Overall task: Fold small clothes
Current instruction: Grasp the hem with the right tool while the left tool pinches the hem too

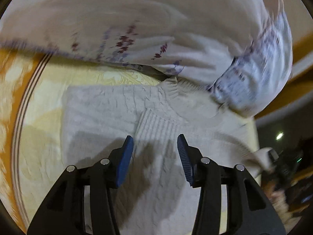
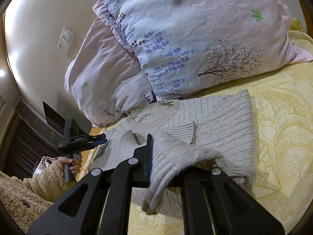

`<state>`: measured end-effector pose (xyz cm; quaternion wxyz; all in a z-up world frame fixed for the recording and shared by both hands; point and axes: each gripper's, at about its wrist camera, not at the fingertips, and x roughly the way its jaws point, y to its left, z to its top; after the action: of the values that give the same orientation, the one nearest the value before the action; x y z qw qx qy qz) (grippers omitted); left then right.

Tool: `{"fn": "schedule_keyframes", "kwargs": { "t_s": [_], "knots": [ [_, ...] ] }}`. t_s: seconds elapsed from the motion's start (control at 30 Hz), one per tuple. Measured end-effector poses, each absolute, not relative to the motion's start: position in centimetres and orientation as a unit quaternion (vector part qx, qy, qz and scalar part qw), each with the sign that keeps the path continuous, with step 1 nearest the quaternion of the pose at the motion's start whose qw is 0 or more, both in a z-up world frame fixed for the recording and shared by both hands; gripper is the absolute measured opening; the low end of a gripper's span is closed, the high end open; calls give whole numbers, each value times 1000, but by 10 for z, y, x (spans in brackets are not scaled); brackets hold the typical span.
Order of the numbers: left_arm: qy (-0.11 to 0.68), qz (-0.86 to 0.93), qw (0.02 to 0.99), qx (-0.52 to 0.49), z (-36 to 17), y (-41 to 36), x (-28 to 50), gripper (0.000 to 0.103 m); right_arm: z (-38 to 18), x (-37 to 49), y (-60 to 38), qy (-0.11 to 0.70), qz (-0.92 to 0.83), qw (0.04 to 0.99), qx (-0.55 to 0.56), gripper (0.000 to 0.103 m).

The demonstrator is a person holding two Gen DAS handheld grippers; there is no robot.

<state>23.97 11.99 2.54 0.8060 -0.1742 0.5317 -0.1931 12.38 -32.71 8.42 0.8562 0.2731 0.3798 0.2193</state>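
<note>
Cream cable-knit wool covers the middle of the bed: a small knitted sweater (image 2: 221, 117) lies flat on the yellow patterned bedspread (image 2: 283, 121), its ribbed collar end touching the floral pillows (image 2: 185, 45) stacked at the head. It seems laid out flat so that sleeves and sides can be turned inward over the body; one ribbed cuff (image 2: 183, 130) already rests across the chest.

The right hand-held gripper (image 2: 166, 156) is clamped on a fold of the sweater's near edge, lifted off the bedspread so the knit drapes over and down between its fingers. One blue pad shows against the wool; the other finger is hidden under the cloth. Raising the fold this way looks like a preparation to carry it across the body.

The left hand-held gripper (image 1: 155, 146) hangs above the sweater with its jaws spread wide and nothing between them; the ribbed cuff lies just beyond its tips. That view is blurred. From the right wrist view it sits off the bed's far edge, held by a hand (image 2: 73, 163) in a fleecy sleeve.
</note>
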Motion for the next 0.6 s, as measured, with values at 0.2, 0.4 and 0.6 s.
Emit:
{"fn": "schedule_keyframes", "kwargs": {
  "t_s": [0.2, 0.4, 0.6],
  "knots": [
    [546, -198, 804, -129, 13, 107, 249, 16, 78, 127, -330, 386, 213, 851, 284, 6],
    [506, -204, 823, -157, 27, 117, 243, 6, 77, 129, -332, 384, 206, 853, 288, 6],
    [449, -220, 841, -206, 66, 138, 235, 6, 90, 134, -331, 365, 212, 862, 281, 6]
  ]
}}
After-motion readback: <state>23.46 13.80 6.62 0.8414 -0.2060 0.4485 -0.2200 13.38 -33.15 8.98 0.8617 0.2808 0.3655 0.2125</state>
